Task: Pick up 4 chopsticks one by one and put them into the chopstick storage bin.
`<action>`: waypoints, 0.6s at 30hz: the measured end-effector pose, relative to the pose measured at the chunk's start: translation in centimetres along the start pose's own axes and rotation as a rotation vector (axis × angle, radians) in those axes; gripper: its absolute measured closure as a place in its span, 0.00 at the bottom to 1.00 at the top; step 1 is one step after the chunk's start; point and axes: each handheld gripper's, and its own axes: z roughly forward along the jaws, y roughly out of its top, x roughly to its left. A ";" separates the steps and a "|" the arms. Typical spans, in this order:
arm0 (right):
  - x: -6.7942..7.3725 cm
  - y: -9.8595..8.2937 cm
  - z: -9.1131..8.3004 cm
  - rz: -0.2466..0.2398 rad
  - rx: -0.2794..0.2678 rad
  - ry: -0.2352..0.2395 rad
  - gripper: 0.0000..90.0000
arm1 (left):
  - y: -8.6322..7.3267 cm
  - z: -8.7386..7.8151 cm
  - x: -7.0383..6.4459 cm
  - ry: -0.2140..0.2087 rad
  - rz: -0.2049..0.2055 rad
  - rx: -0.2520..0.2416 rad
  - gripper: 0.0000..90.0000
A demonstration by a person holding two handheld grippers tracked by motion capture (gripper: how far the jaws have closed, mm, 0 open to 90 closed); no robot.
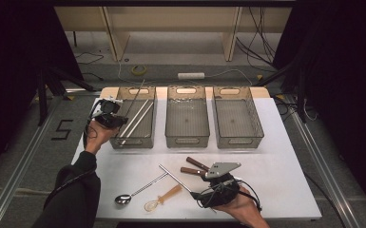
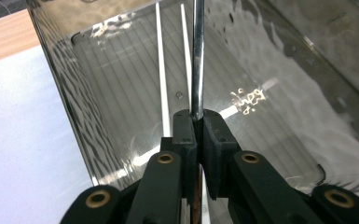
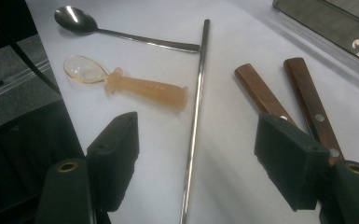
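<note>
My left gripper (image 1: pixel 119 119) is at the near left of the left bin (image 1: pixel 115 142), shut on a thin metal rod (image 2: pixel 197 56) that points into the bin. Two white sticks (image 2: pixel 161 70) lie on that bin's floor. My right gripper (image 1: pixel 200 188) stands open low over the table's front, with a long metal rod (image 3: pixel 195 121) lying between its jaws. To one side of that rod are a metal spoon (image 3: pixel 79 22) and an orange plastic spoon (image 3: pixel 135 86). On the other side lie two brown wooden handles (image 3: pixel 261 93).
Three clear bins stand in a row at the back of the white table (image 1: pixel 275 156); the middle bin (image 1: pixel 187 138) and right bin (image 1: pixel 238 138) hold nothing. Cables and a power strip (image 1: pixel 191 75) lie on the floor beyond.
</note>
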 end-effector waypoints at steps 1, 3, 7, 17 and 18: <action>0.0 0.0 0.0 0.000 0.001 0.000 0.35 | -0.1 0.1 0.0 0.001 -0.005 0.001 0.93; 0.0 0.0 0.0 0.000 0.003 -0.001 0.35 | -0.3 0.3 0.1 0.001 -0.009 0.007 0.92; 0.0 0.0 0.0 -0.006 0.004 0.004 0.35 | -0.6 0.5 0.0 0.001 -0.023 0.006 0.91; 0.0 0.2 -0.1 -0.001 0.010 -0.003 0.35 | -1.5 -1.5 -1.2 -0.054 -0.035 -0.055 0.61; 0.0 0.2 0.0 -0.004 0.014 -0.004 0.35 | -1.5 -1.6 -1.2 -0.064 -0.037 -0.054 0.57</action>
